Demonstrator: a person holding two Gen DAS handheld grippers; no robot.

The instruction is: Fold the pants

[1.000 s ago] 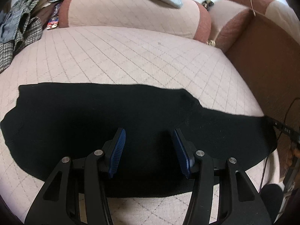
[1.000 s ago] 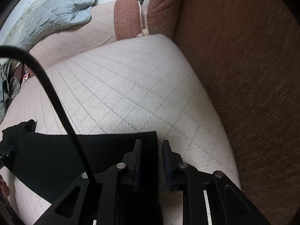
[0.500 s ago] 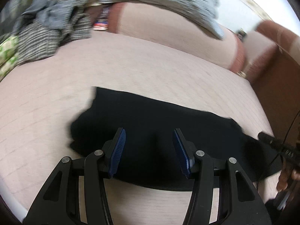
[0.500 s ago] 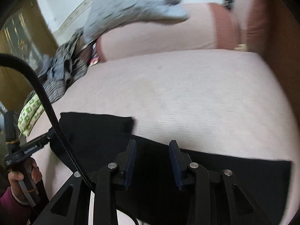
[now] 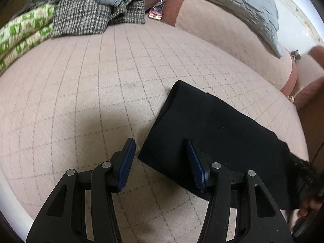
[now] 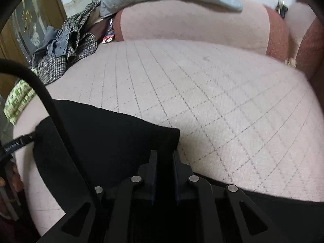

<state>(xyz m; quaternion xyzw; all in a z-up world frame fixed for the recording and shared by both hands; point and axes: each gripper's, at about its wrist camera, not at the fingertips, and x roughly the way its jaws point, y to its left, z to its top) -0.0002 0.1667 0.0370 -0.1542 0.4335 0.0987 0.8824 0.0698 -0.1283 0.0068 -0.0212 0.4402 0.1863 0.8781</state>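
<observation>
Folding lengthwise looks under way: black pants (image 5: 218,133) lie lower right on the quilted sofa cushion (image 5: 91,93). Right gripper (image 6: 164,158) pinches their hem; left gripper (image 5: 161,162) hovers spread, needing the near corner next.

Soft, even daylight, brightest at the top right of the left wrist view, where the white wall (image 5: 299,6) washes out. Heavy fisheye bowing curves the pink quilted sofa seat (image 5: 85,93), with dark vignette at the corners. Soft shadow on the seat left of the black folded pants (image 5: 214,133), which show no fabric detail. Right wrist view has slight motion blur, worst on the seat's right edge (image 6: 279,109).
</observation>
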